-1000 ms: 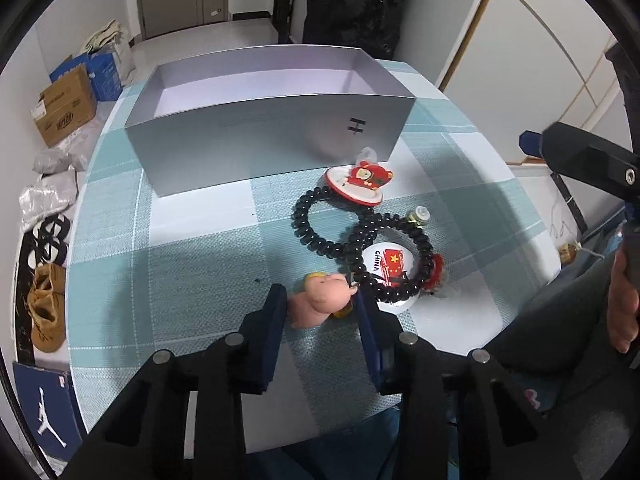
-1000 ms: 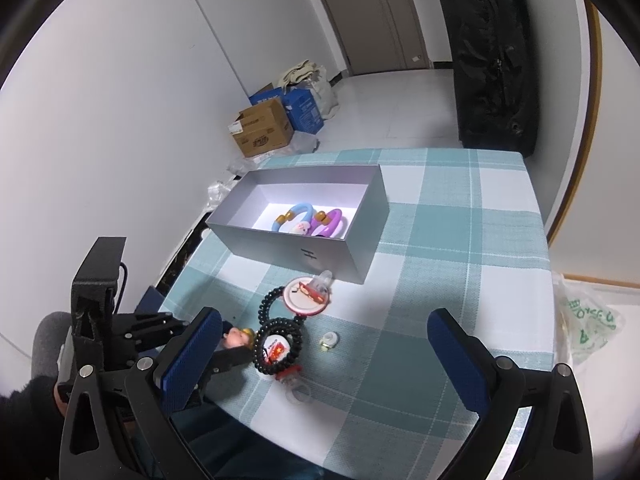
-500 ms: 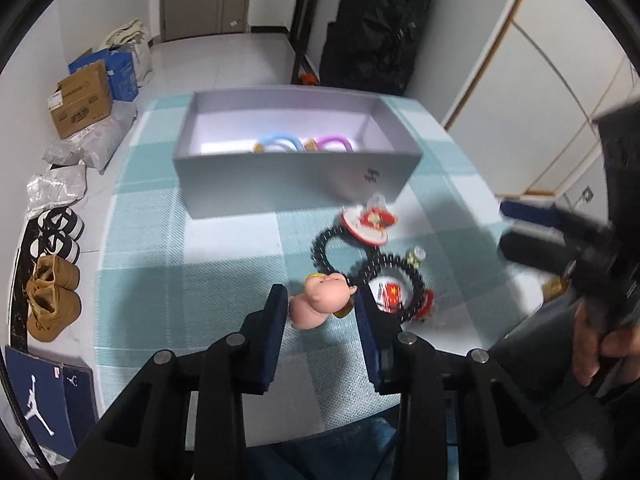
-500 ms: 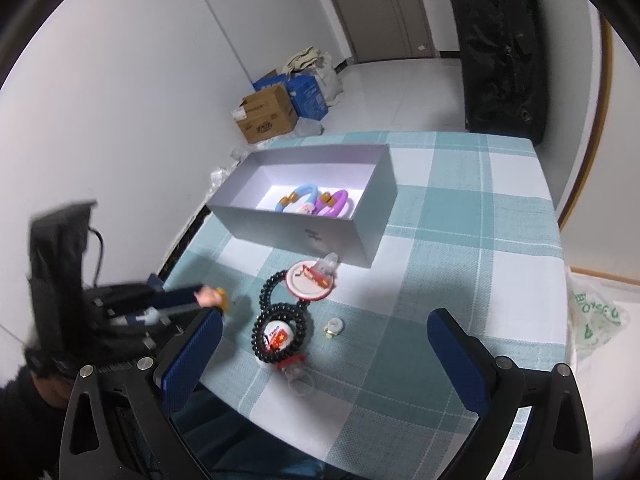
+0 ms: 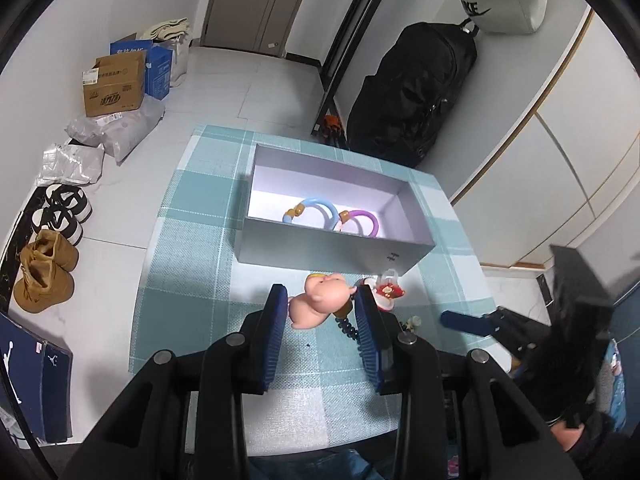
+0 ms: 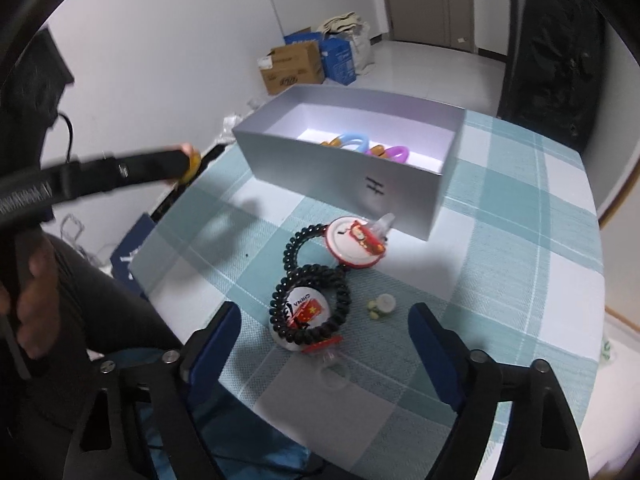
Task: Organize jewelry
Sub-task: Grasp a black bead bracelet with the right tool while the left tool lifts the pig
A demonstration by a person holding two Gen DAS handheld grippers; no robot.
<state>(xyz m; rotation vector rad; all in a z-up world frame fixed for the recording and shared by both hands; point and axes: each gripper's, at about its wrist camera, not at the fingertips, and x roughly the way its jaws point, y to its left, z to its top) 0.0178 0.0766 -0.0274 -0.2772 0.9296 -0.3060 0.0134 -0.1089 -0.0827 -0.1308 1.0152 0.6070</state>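
The left gripper [image 5: 322, 308] clamps a pink pig charm [image 5: 318, 300] in the air, just short of the grey box [image 5: 332, 246] holding 2 bracelets [image 5: 332, 216]. The right gripper [image 6: 324, 340] hangs with its jaws wide apart over black beads [image 6: 312, 280] on the checked table [image 6: 520, 280].

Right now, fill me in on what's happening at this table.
A person is sorting trinkets into the grey box. The left gripper is shut on a pink pig figurine, held in the air short of the box. The right gripper is open and empty, low over the black bead bracelets and two round badges on the checked tablecloth. A blue ring and a purple ring already lie in the box.
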